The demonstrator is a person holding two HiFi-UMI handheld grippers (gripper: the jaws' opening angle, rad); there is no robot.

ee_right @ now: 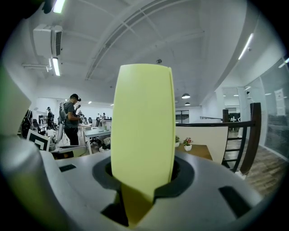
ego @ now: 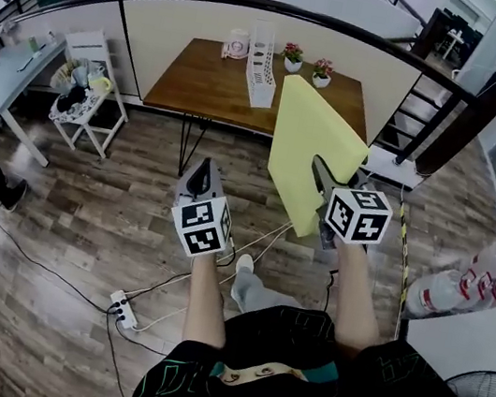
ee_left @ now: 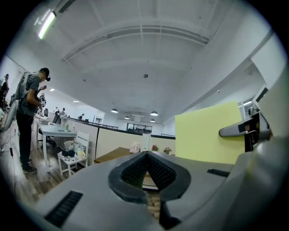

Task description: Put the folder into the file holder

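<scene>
A large yellow folder (ego: pixel 314 147) stands upright on its edge in the air, and my right gripper (ego: pixel 330 193) is shut on its lower corner. In the right gripper view the folder (ee_right: pixel 143 131) rises between the jaws of that gripper (ee_right: pixel 143 173) and fills the middle. My left gripper (ego: pixel 199 179) hangs to the left of it, shut and holding nothing, its pads (ee_left: pixel 135 169) meeting at the tips. The white file holder (ego: pixel 260 79) stands on the brown table (ego: pixel 201 89) ahead, well beyond both grippers. The left gripper view shows the folder (ee_left: pixel 207 135) at right and the holder (ee_left: pixel 145 142) far off.
On the table sit a pink object (ego: pixel 236 44) and two small flower pots (ego: pixel 294 56), (ego: pixel 323 70). A cluttered white side table (ego: pixel 87 88) stands at left. A power strip with cables (ego: pixel 122 309) lies on the wooden floor. A stair railing (ego: pixel 434 112) runs at right. A person (ee_left: pixel 29 117) stands far left.
</scene>
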